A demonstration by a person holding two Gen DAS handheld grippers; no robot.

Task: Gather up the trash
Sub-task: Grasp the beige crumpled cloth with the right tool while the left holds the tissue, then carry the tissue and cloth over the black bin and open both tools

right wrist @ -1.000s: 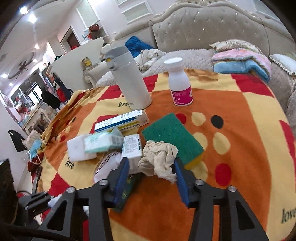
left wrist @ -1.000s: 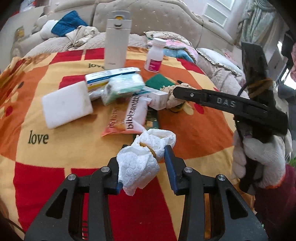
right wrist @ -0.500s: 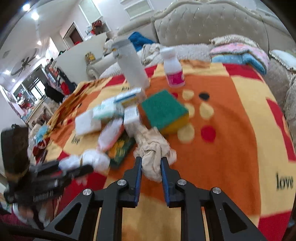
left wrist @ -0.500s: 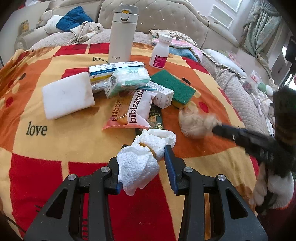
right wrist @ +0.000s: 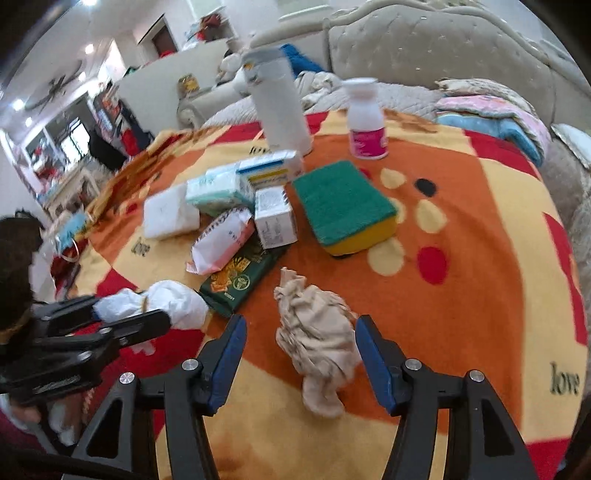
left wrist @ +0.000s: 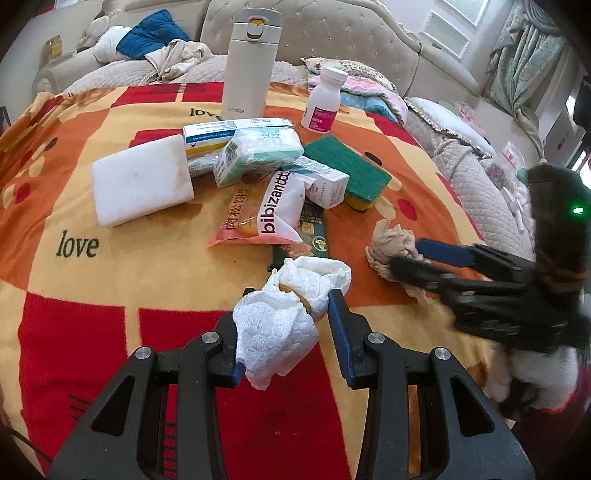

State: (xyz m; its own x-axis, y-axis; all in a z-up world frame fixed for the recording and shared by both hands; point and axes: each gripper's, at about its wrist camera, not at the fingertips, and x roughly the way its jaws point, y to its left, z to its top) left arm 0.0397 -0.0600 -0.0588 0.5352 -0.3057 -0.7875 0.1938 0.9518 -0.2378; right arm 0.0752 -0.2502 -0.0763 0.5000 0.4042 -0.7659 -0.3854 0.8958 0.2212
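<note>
Blanket (left wrist: pixel 110 280) with the orange-yellow-red print covers the whole work surface; clutter sits bunched in the far middle, and the near strip and the right side past the sponge are bare cloth with room to move. Far edge meets a tufted sofa (left wrist: pixel 332 33), right edge drops off to quilted cushions. Left gripper (left wrist: pixel 286 325) sits low at the near edge, jaws narrow and clamped on a white crumpled tissue (left wrist: pixel 280 325), which bulges out past the blue pads. Right gripper (right wrist: pixel 297 354) has just been opening, jaws now fairly wide, beige crumpled wad (right wrist: pixel 317 343) lying on the blanket between them; whether the right pad brushes it cannot be told, left pad clearly apart. In the left wrist view that wad (left wrist: pixel 391 243) lies right of the tissue, near the green sponge (left wrist: pixel 347 170). Far cluster: white foam block (left wrist: pixel 142 188), tissue pack (left wrist: pixel 258 155), snack packet (left wrist: pixel 269 210), dark green packet (right wrist: pixel 240 280), small carton (right wrist: pixel 275 218), long box (left wrist: pixel 232 131), white thermos (left wrist: pixel 247 59) and pill bottle (left wrist: pixel 325 99) upright at the back.
</note>
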